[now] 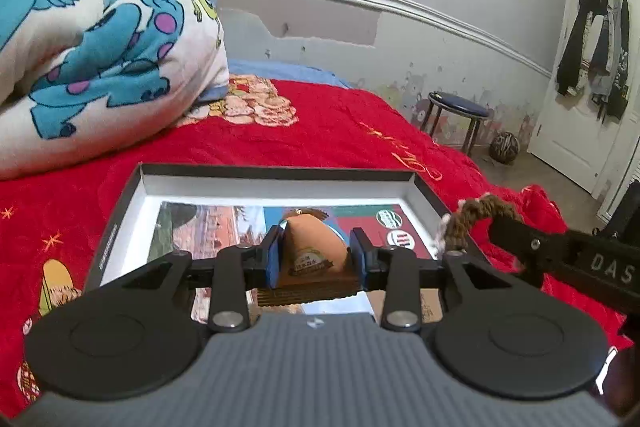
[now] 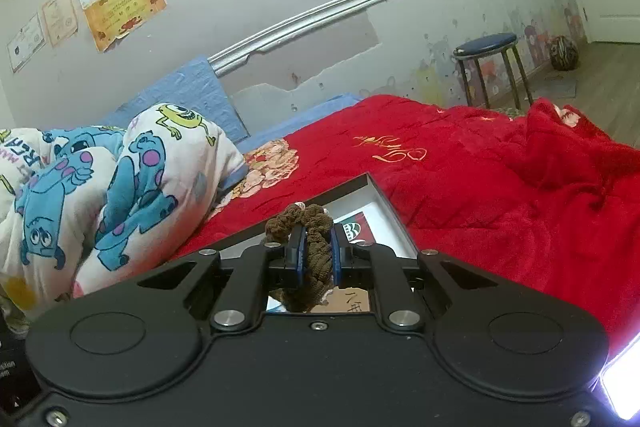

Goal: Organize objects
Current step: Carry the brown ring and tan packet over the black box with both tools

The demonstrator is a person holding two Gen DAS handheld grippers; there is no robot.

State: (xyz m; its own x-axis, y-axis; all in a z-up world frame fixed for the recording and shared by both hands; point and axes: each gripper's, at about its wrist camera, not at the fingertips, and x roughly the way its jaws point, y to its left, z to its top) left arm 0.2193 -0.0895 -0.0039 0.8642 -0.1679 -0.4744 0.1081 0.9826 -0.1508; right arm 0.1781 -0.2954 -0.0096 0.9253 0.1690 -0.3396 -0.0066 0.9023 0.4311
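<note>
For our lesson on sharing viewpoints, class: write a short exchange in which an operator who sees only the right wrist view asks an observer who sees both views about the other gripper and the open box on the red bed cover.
Operator: My right gripper has its jaws shut on a brown knitted scrunchie. Is the other one holding anything?
Observer: Yes. The left gripper has its jaws shut on a tan cone-shaped fabric pouch with a label.
Operator: I see only one corner of the black-rimmed white cardboard box. What's inside it?
Observer: A colourful printed sheet covers its floor.
</note>
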